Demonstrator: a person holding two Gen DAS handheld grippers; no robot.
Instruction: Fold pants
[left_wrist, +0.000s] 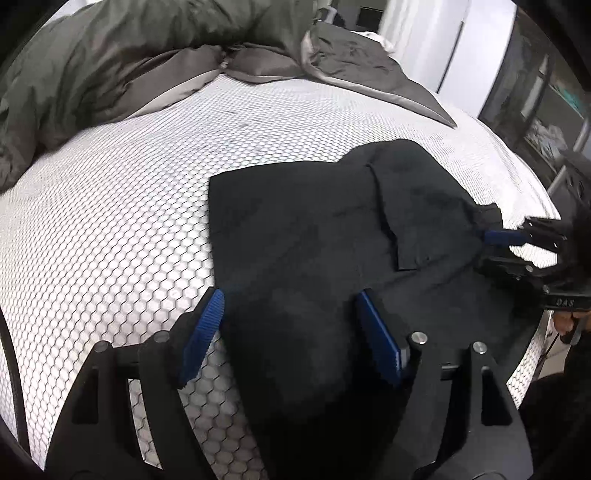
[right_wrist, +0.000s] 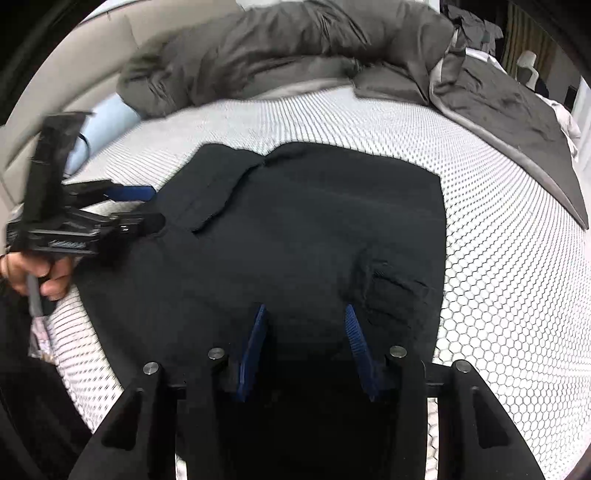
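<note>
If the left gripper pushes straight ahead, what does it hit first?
The pants: the left gripper is open right over their near edge. Beyond them lies bare mattress, then the duvet. Height above the cloth is unclear.

Black pants (right_wrist: 314, 236) lie folded into a flat, broad rectangle on the honeycomb-patterned mattress (right_wrist: 517, 258), pocket flap upward.

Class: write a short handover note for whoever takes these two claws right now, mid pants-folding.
Left claw: open, over the near edge of the black pants, gripping nothing.
Right claw: open, above the pants, gripping nothing.
Pants: lying on the honeycomb-patterned mattress, in a compact, roughly rectangular shape with one flap overlapping.
Done: apparently folded at least once.
Left: likely another fold, then smoothing.
</note>
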